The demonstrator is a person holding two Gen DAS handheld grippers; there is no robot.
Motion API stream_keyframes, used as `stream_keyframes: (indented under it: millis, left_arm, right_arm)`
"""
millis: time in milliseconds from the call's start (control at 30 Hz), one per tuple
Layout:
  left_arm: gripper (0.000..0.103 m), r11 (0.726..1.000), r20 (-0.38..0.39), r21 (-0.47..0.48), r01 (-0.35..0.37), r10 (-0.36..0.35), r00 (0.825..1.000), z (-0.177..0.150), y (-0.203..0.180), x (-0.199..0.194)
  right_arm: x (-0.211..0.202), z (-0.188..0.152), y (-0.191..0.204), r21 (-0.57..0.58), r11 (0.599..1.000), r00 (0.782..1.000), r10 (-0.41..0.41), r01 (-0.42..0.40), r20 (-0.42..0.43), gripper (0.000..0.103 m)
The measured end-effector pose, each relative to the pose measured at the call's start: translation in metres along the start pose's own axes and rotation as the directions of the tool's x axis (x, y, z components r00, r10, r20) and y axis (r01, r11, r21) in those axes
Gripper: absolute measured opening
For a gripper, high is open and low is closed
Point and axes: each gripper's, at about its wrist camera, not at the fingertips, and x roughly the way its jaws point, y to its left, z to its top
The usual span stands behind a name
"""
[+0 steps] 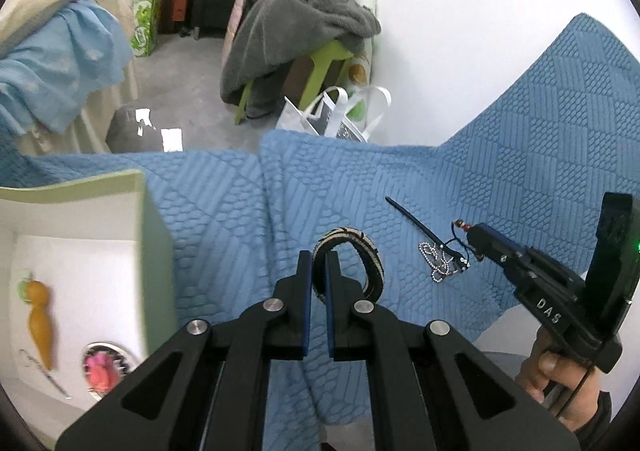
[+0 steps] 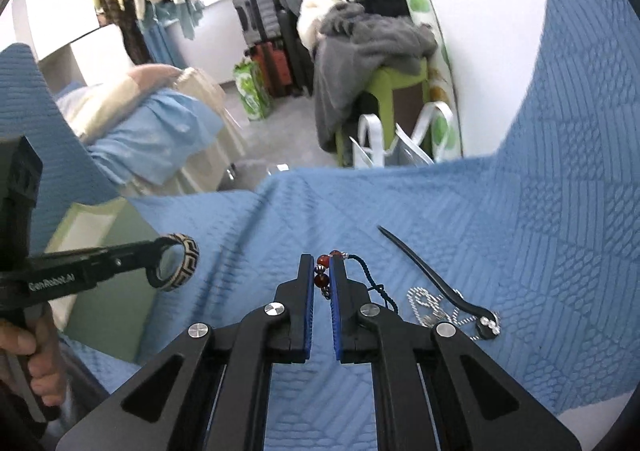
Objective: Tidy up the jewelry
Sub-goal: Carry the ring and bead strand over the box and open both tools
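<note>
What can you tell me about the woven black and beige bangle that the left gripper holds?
The woven black and beige bangle is a wide closed ring with a black angular key pattern on beige and dark edges. It looks like braided fibre or fabric. The left gripper is shut on its band, one finger inside the ring, one outside. It hangs clear above the blue quilted cover; only the fingers touch it.
</note>
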Motion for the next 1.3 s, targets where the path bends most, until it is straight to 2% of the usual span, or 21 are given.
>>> stream_keyframes:
  millis: [300,533,767,1000,1300]
  left_arm:
    - [0.005,0.999,0.059,-0.008,-0.039,0.039,0.997,0.007,0.034,-0.060]
    - [0.005,0.997,0.099,-0.015,-0.072,0.073,0.992,0.005,0.065,-0.103]
    - [0.005,0.993,0.100,-0.040,-0.114,0.117,0.988,-0.002,0.099,-0.127]
    - [0.006,0.986,0.073,-0.089,-0.142,0.148,0.986,-0.025,0.128,-0.128]
    - [0.006,0.981,0.012,-0.127,-0.144,0.147,0.989,-0.054,0.140,-0.110]
  right_arm:
    - [-0.029,0.031,0.066,-0.076,0.996,0.996,0.056,-0.051,0.067,0.006]
    - [-0.035,0.045,0.115,-0.127,0.986,0.991,0.114,-0.106,0.063,0.006]
    - [-0.035,0.046,0.168,-0.181,0.970,0.984,0.175,-0.164,0.043,0.006]
    - [-0.010,0.026,0.216,-0.206,0.948,0.970,0.241,-0.243,-0.039,0.006]
    - [0.022,-0.015,0.238,-0.230,0.935,0.957,0.234,-0.269,-0.169,0.006]
